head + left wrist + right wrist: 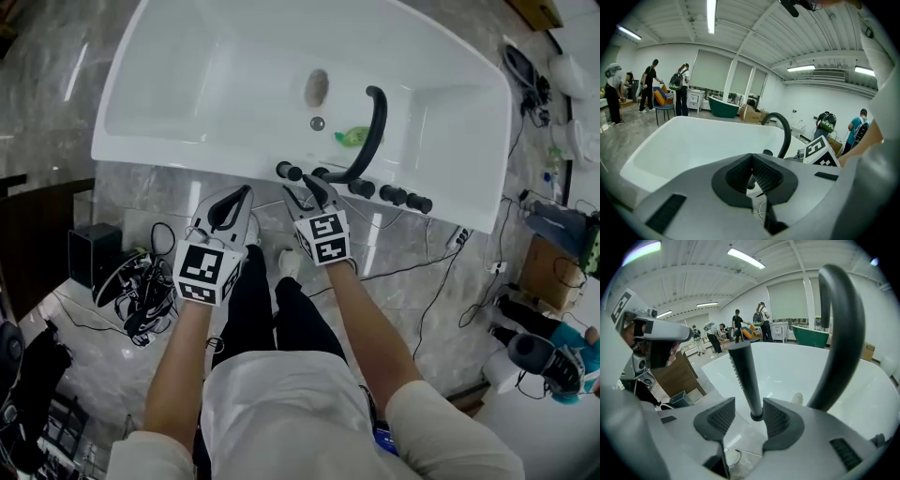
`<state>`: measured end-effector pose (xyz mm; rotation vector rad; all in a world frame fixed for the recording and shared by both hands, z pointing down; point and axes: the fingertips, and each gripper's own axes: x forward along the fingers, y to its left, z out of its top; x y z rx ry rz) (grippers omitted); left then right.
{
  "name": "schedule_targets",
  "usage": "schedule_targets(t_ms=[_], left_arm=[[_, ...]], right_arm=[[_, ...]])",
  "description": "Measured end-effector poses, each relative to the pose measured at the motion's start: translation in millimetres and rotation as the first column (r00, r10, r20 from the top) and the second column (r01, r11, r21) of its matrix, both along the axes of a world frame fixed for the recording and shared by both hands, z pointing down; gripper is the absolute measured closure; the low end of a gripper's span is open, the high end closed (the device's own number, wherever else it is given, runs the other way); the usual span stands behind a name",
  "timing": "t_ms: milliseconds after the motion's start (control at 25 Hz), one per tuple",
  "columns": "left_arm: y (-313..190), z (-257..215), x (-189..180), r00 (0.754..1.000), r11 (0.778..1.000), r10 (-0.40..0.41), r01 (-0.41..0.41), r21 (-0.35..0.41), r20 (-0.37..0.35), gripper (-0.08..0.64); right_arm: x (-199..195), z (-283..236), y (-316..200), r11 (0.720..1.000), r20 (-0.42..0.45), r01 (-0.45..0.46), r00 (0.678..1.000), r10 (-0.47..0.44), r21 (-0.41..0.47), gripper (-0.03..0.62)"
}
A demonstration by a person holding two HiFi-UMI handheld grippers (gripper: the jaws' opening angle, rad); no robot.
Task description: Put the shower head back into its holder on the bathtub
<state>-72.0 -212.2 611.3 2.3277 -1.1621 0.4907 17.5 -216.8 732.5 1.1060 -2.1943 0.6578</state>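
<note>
Looking down in the head view, the white bathtub (122,141) fills the top of the frame, with a row of black knobs (403,197) along its lower rim and a black curved spout (375,131) arching over the basin. A small green thing (354,137) lies in the tub just left of the spout. The left gripper (246,192) sits below the rim, left of centre. The right gripper (314,187) is just right of it, with its tips at the knobs.

In the left gripper view, the jaws are clenched tip to tip on nothing. The tub spreads behind them and the spout rises right of centre. People stand in the far left background.

In the right gripper view, the jaws are released and stand apart. The shower head (745,376), a dark rod, stands upright in its holder at centre frame between them, close beside the right pad and clear of the left. The spout looms at the right.
</note>
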Motion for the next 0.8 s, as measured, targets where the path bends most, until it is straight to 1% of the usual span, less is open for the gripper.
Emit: schedule_targets(t_ms=[80,160,280,400,480,680,800], left_arm=[[3,-9,1,1.0,1.0,-0.01,0.01,0.01,0.004,0.551],[6,-18,2,1.0,0.999,-0.016,0.016,0.03,0.011,0.551],[16,-35,6,1.0,0.998,-0.017,0.016,0.054,0.023,0.551],[31,-51,11,0.999,0.998,-0.035,0.033,0.055,0.028,0.552],[31,-64,15,0.998,0.996,-0.056,0.054,0.075,0.025,0.551],[53,-98,27,0.995,0.989,-0.095,0.092,0.112,0.02,0.551],[71,-118,33,0.993,0.983,-0.119,0.116,0.143,0.015,0.551]], right_arm=[[3,-12,6,1.0,0.003,0.002,1.0,-0.002,0.013,0.456],[8,-25,8,0.999,0.012,0.005,1.0,-0.005,0.037,0.483],[14,-53,15,0.997,0.041,0.006,0.999,-0.009,0.071,0.548],[19,-84,32,0.996,0.071,0.027,0.997,-0.034,0.089,0.568],[24,-106,31,0.992,0.099,0.035,0.994,-0.047,0.117,0.569],[44,-166,53,0.985,0.184,0.012,0.982,-0.044,0.172,0.574],[54,-196,71,0.975,0.208,0.011,0.976,-0.058,0.22,0.574]])
